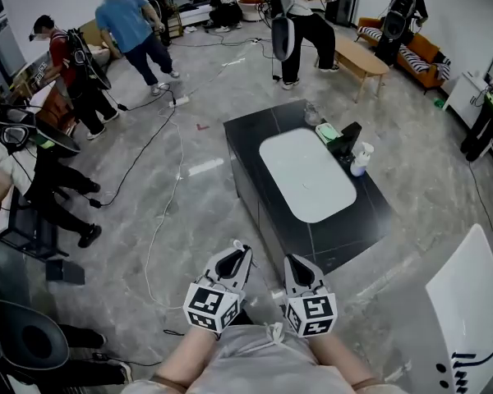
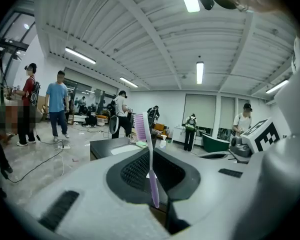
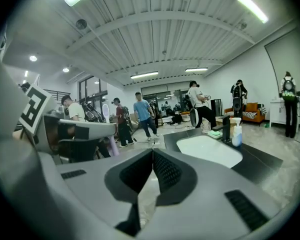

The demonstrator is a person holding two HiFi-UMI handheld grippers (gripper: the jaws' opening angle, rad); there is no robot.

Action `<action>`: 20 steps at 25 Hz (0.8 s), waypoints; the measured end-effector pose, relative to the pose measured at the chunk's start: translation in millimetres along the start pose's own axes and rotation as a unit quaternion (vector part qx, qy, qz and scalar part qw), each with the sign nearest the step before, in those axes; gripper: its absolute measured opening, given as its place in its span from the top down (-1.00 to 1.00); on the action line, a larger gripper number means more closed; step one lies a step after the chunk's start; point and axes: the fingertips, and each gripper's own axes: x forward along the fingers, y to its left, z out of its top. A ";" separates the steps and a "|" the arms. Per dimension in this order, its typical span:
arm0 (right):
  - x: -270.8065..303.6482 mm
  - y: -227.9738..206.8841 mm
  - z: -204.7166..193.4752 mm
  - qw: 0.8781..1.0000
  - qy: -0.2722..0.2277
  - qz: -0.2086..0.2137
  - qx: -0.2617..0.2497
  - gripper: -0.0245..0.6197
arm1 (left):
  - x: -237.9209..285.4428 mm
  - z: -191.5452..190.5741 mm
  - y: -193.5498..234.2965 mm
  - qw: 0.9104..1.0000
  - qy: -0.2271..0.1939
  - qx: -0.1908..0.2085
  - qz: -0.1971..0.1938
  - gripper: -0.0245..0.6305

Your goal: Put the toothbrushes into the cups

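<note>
My left gripper is shut on a purple toothbrush, which stands upright between the jaws with its bristle head on top. My right gripper is shut with nothing in it. In the head view both grippers are low in the middle, left gripper beside right gripper, short of the dark counter. At the counter's far end stands a clear cup, too small to make out well. The right gripper view shows the left gripper at its left, holding the toothbrush.
The counter holds a white sink basin, a black faucet, a white soap bottle and a green dish. Cables trail over the floor on the left. Several people stand around the room. A white chair is near right.
</note>
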 end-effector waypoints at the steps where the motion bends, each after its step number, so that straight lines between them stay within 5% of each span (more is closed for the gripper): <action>1: 12.8 1.8 2.6 1.000 0.003 -0.002 0.001 0.84 | 5.4 3.8 12.2 1.000 0.000 -0.002 -0.003 0.83; 20: 242.1 15.2 62.5 0.990 0.017 -0.126 0.056 0.84 | 107.5 63.0 232.1 0.991 0.041 0.020 -0.124 0.83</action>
